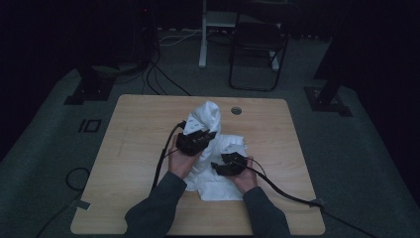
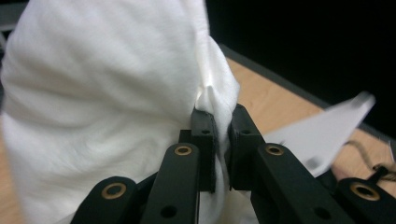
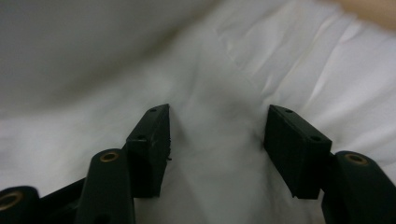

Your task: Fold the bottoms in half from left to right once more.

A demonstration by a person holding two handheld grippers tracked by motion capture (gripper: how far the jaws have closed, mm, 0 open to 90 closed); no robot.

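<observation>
– Where's the white cloth (image 1: 210, 144)?

– Mid-table (image 1: 133, 129), just this side of the cable hole (image 1: 236, 110). My left gripper (image 1: 197, 140) has its jaws pinched on a fold, lifting it into a peak so the rest hangs free.

– And the right gripper (image 1: 229, 164)?

– Jaws spread wide, pressed against the low part nearer me, probably lining up a second grip; it's dim.

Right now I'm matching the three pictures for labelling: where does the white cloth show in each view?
High view: the white cloth lies mid-table, one part lifted by the left gripper.
Left gripper view: it fills the left and centre, a fold pinched between the closed jaws.
Right gripper view: it spreads across the picture, with the open jaws of the right gripper standing on it.
Shared landmark: the wooden table.
</observation>
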